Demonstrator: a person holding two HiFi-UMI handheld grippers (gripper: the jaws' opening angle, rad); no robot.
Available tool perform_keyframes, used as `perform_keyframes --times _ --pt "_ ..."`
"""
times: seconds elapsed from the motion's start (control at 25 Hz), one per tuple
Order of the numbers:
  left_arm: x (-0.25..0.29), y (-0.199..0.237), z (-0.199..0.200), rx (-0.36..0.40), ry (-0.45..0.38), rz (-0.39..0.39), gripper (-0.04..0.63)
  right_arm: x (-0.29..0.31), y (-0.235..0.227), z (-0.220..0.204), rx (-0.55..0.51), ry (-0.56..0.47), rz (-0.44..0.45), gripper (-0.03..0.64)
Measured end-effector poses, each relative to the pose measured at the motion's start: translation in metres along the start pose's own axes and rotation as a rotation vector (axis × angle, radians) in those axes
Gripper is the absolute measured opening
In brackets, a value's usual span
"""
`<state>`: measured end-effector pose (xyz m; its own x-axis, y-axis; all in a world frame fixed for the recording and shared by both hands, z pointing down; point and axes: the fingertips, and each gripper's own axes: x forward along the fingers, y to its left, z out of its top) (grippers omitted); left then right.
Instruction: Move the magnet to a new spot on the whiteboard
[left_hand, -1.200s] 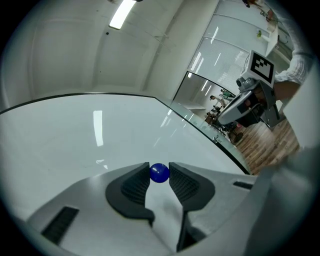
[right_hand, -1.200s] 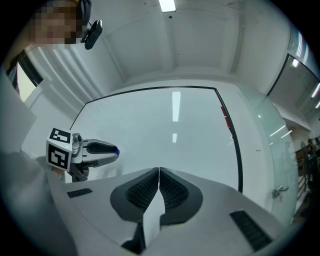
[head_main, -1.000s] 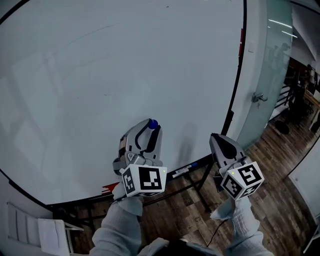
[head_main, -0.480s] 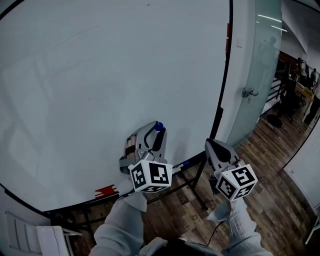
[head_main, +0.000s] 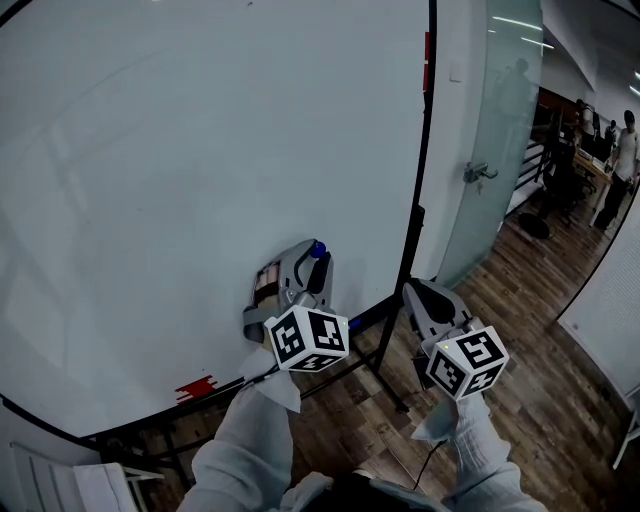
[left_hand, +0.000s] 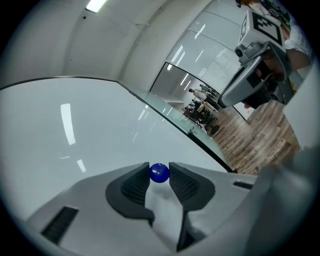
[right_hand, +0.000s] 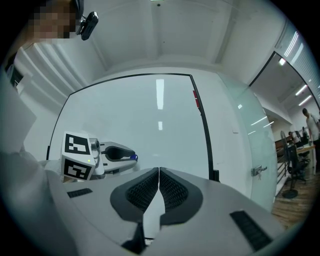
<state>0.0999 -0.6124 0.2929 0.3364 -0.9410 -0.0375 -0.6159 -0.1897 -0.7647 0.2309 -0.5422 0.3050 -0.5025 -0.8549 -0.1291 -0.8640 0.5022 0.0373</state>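
- The magnet (left_hand: 159, 173), a small blue ball, sat pinched between the two ribbed pads of the left gripper (head_main: 310, 252), right at their tips.
- The left jaws stood at a narrow gap, one pad pressed on each side of the ball.
- In the head view the magnet was at about 5 o'clock on the whiteboard (head_main: 200, 150), close to the board's lower right corner. We could not tell whether it touched the surface.
- The left gripper pointed at the board, with its marker cube (head_main: 308, 338) at 6 o'clock from the magnet and a light sleeve (head_main: 245, 440) below that.
- The right gripper (right_hand: 159, 172) had its pads fully together, with nothing between them.
- In the head view the right gripper was at about 4 o'clock from the left one, off the board's right edge and over the wooden floor (head_main: 520, 300). It touched nothing.
- The black frame (head_main: 428, 150) ran down the board's right side.
- A small red patch (head_main: 196, 387) sat on the board's bottom edge, at 7 o'clock from the left gripper.
- A glass door with a metal handle (head_main: 478, 172) stood at 2 o'clock from the magnet, beyond the frame.
- A person (head_main: 628, 130) stood far back in the room at 2 o'clock.
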Motion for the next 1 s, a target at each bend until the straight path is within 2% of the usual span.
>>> perform_keyframes --times 0.24,0.48,0.64,1.0 --pt "0.018 -0.011 -0.017 0.036 0.063 -0.005 0.123 0.005 -0.010 -0.011 0.017 0.020 -0.002 0.028" --pt "0.025 -0.013 -0.026 0.189 0.161 0.070 0.123 0.017 -0.011 -0.024 0.039 0.045 0.020 0.028" --pt "0.025 -0.013 -0.026 0.177 0.175 0.068 0.124 0.020 -0.012 -0.028 0.053 0.050 0.031 0.028" --pt "0.025 -0.014 -0.026 0.202 0.169 0.056 0.127 0.021 -0.016 -0.028 0.069 0.041 0.033 0.028"
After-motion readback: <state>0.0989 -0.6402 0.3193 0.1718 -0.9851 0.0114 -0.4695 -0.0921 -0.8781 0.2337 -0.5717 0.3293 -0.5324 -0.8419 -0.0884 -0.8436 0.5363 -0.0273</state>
